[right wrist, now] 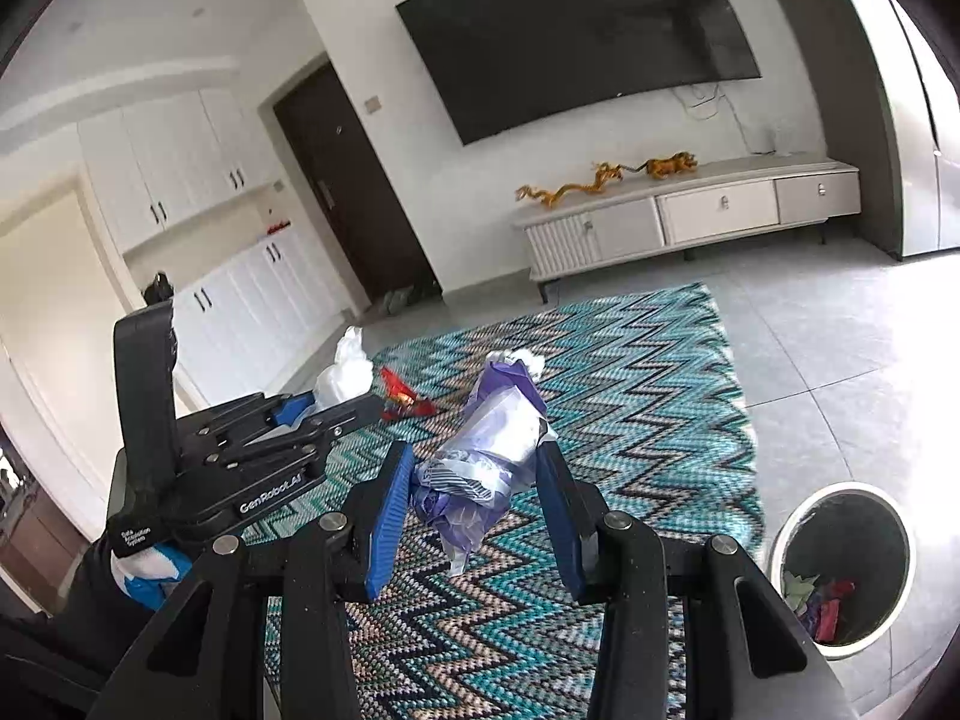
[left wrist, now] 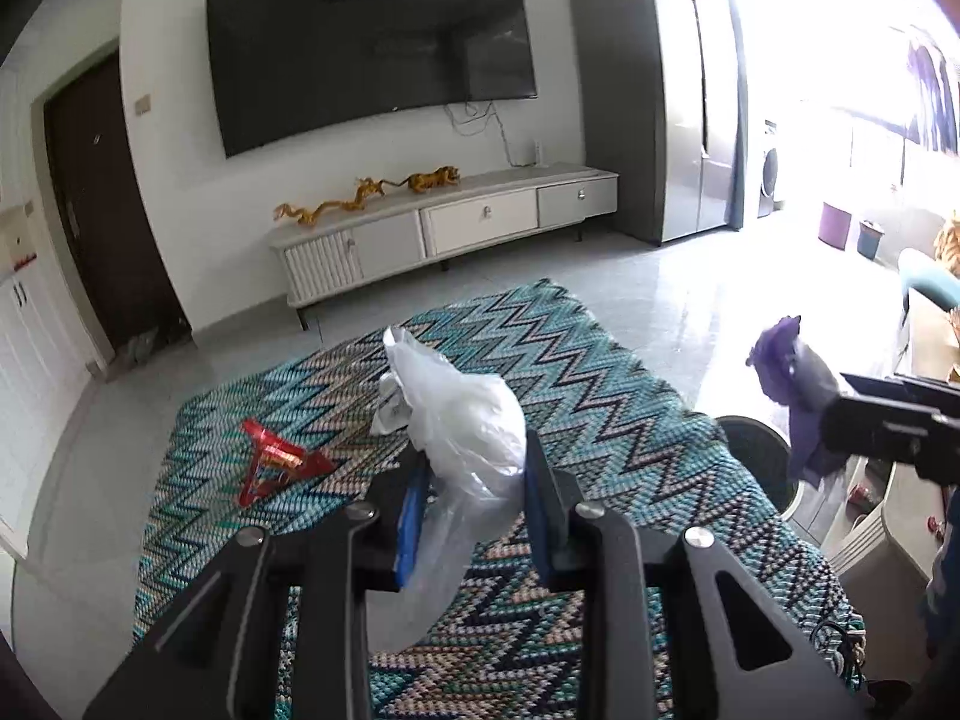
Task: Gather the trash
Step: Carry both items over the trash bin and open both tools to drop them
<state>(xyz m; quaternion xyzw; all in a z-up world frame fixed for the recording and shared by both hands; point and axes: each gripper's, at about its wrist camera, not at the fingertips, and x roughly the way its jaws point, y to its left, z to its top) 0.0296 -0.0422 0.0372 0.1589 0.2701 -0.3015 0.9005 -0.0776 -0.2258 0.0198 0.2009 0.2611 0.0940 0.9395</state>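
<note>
My left gripper (left wrist: 477, 450) is shut on a clear white plastic bag (left wrist: 462, 420), held above the zigzag rug (left wrist: 600, 396). My right gripper (right wrist: 474, 468) is shut on a crumpled purple and white plastic bag (right wrist: 486, 450), also lifted over the rug (right wrist: 648, 372). A red wrapper (left wrist: 273, 459) lies on the rug to the left; it also shows in the right wrist view (right wrist: 405, 399). A white trash bin (right wrist: 840, 564) with scraps inside stands on the tiles at lower right. In the left wrist view the right gripper (left wrist: 840, 414) with its purple bag (left wrist: 792, 378) is above the bin (left wrist: 762, 456).
A low TV cabinet (left wrist: 456, 222) stands against the far wall under a TV (left wrist: 372, 48). A grey fridge (left wrist: 678, 96) is at the right. A dark door (left wrist: 96, 204) and white cupboards (right wrist: 240, 288) are at the left. A pale table (left wrist: 894, 522) is at the right edge.
</note>
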